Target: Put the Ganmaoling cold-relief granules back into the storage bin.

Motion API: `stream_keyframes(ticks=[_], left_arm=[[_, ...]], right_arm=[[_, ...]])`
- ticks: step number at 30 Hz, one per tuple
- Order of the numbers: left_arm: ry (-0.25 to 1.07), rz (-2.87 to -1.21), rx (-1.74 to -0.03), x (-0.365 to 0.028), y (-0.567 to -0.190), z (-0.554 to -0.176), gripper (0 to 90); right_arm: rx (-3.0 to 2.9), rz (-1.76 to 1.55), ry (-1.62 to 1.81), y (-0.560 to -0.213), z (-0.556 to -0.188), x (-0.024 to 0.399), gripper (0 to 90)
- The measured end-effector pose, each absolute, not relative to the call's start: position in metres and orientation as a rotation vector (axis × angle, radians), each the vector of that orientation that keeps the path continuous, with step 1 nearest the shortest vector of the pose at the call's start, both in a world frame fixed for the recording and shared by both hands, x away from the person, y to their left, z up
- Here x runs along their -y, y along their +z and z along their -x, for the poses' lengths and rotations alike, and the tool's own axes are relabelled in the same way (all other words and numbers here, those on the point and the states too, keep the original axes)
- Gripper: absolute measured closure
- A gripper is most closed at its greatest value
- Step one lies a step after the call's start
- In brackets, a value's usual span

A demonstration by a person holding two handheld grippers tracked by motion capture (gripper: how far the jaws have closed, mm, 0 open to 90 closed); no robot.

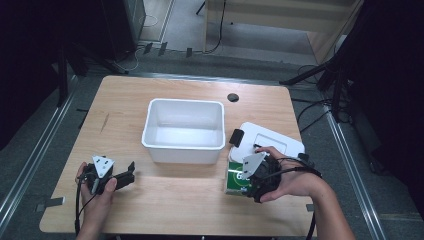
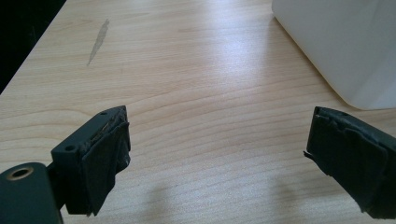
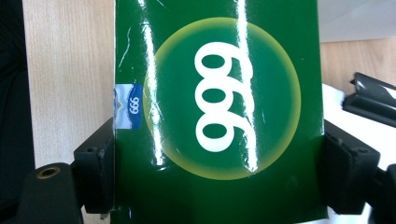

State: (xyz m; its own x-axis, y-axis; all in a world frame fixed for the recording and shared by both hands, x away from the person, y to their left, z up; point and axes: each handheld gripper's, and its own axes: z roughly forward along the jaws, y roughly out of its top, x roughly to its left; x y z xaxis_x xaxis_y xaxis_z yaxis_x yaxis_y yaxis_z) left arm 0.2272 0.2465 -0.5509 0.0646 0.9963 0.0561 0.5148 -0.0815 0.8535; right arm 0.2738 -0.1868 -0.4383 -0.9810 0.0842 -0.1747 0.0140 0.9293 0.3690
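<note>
A glossy green box [image 3: 219, 107] printed with a yellow-rimmed circle and white "999" sits between the jaws of my right gripper [image 3: 219, 177], which press on its two sides. From above, the same green box [image 1: 235, 181] shows under my right gripper [image 1: 252, 181] at the table's right front, just below a white lid [image 1: 272, 140]. My left gripper [image 1: 125, 177] rests near the front left with its jaws wide apart; in its own view the left gripper [image 2: 217, 154] has bare wood between the pads [image 2: 105, 158].
A white rectangular tub [image 1: 184, 131] stands mid-table, its corner [image 2: 345, 46] showing near the left gripper. The white lid carries a black latch [image 1: 236, 137]. A round cable hole [image 1: 233, 97] lies behind the tub. The wooden table [image 1: 165, 195] edge runs close to both hands.
</note>
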Motion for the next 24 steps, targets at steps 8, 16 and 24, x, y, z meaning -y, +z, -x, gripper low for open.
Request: stream_keyframes(ticks=[8, 16, 24], left_arm=[[0.920, -1.686, -1.522, -0.246, -0.551, -0.227, 6.8], [0.918, -1.690, -1.519, -0.246, -0.551, -0.227, 6.7], [0.916, -1.692, -1.518, -0.246, -0.551, -0.228, 6.8]], right_arm=[[-2.882, -0.100, 0.553, -0.429, -0.281, 0.195, 17.1], [-2.871, -0.099, 0.546, -0.416, -0.288, 0.195, 17.1], [-2.859, -0.101, 0.527, -0.401, -0.296, 0.195, 17.3]])
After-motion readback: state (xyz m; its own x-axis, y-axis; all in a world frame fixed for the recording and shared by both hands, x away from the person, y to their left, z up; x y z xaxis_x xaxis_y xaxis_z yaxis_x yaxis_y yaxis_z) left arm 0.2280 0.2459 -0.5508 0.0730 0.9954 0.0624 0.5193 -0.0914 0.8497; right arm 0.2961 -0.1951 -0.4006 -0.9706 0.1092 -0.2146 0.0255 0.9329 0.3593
